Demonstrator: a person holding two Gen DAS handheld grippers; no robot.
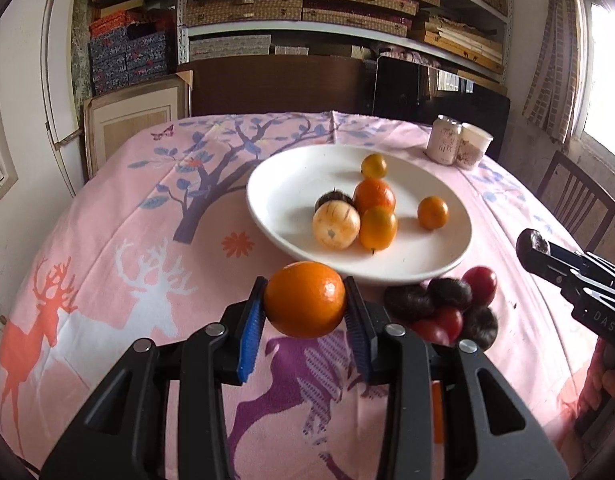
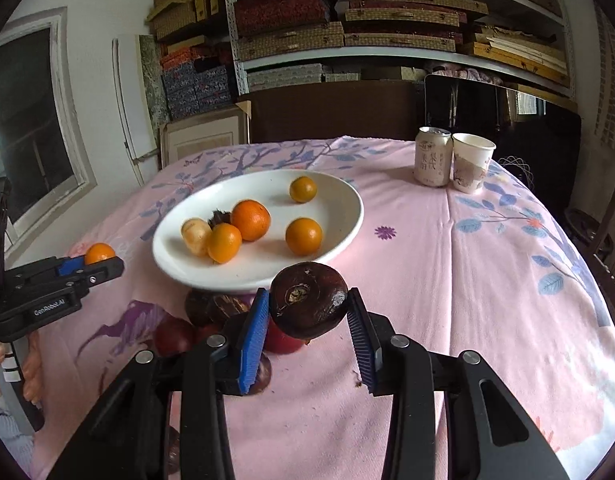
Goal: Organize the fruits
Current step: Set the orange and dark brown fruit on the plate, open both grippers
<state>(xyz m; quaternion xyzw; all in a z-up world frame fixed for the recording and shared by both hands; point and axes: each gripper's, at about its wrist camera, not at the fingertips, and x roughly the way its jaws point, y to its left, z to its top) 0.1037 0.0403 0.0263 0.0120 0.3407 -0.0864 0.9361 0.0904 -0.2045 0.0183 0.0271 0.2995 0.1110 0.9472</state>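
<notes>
Gripping a round orange tangerine (image 1: 304, 299) between its blue ribbed pads, the left gripper (image 1: 305, 308) has its jaws clamped on the fruit and holds it above the pink patterned tablecloth (image 1: 119, 240), just in front of the near rim of the wide white ceramic plate (image 1: 275, 184). The right gripper (image 2: 307, 312) has its jaws clamped on a dark brown, flattened round water chestnut (image 2: 308, 299), raised near the plate's front edge. On the plate lie four smaller orange citrus fruits (image 1: 432, 212), a pale yellow round fruit with faint stripes (image 1: 336, 226) and a dark tufted chestnut (image 1: 332, 199) tucked behind it; the pale fruit touches one of the oranges. On the table just before the plate sits a loose cluster of dark brown chestnuts (image 1: 447, 294) mixed with red cherry tomatoes (image 1: 480, 283), touching one another. At the far right of the table a pale drink can (image 2: 433, 157) stands upright just beside a white paper cup (image 2: 471, 162).
</notes>
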